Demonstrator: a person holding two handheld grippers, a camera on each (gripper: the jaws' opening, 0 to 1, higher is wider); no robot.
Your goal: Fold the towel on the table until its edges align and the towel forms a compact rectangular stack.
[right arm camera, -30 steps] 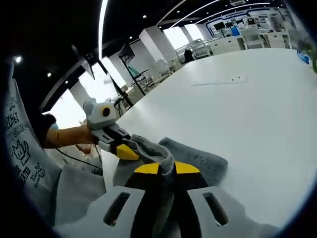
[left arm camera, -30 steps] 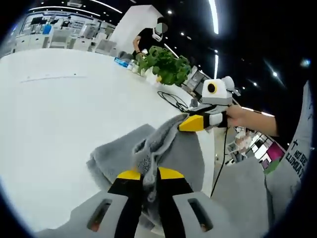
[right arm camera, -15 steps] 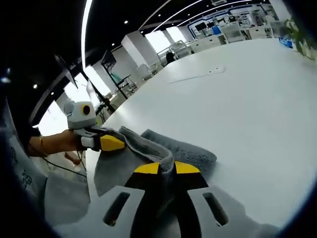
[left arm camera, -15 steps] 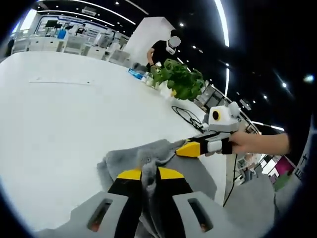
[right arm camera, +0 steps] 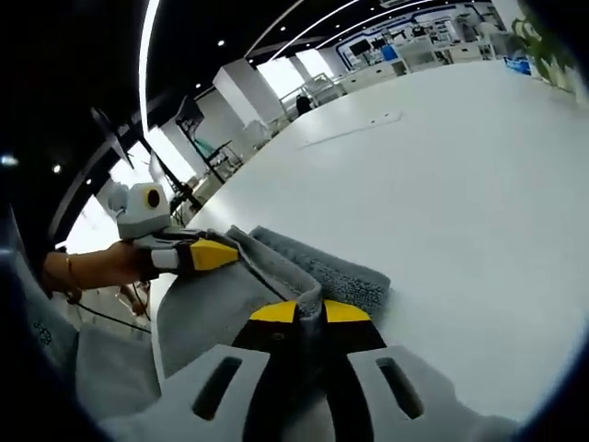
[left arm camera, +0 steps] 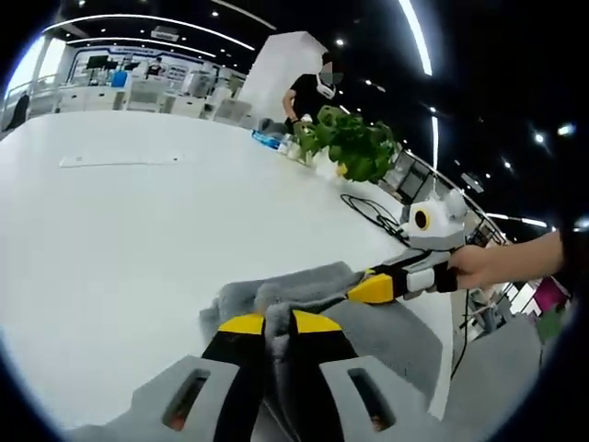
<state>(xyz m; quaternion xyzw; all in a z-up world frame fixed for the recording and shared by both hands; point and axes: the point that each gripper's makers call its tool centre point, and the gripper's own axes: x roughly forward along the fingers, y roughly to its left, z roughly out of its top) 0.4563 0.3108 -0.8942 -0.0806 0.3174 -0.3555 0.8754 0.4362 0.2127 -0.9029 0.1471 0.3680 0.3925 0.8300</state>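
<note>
Towel (left arm camera: 304, 290): grey, partly folded at white table (left arm camera: 110, 239) near edge | left gripper (left arm camera: 279, 324) and right gripper (right arm camera: 309, 311) each pinch a corner | step: mid-fold | next: lay corners onto far edge, aligned

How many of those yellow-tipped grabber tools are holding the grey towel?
2. The left gripper is clamped on one edge of the towel, and the right gripper is clamped on another edge, both above the white table.
</note>
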